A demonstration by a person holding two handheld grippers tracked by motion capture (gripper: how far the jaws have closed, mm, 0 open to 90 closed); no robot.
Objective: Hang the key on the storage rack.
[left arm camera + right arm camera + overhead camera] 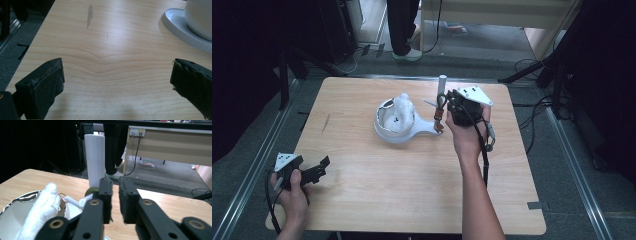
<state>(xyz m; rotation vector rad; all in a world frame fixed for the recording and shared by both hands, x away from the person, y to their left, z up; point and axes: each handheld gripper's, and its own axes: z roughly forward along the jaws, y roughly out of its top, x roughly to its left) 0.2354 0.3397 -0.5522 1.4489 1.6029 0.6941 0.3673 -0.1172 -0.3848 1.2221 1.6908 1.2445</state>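
Count on table: one white round pot with a handle (394, 131), one white fluffy cloth (402, 109) inside it, one white upright cylinder (442, 84), two black hand-held grippers: left (323, 164), right (441, 110).

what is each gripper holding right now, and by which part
Nothing is held. The left gripper has its jaws wide apart over bare table. The right gripper shows a narrow empty gap between its pads, near the white pan.

Tongs (115, 200) slightly parted, empty; white cylinder (94, 160) behind.
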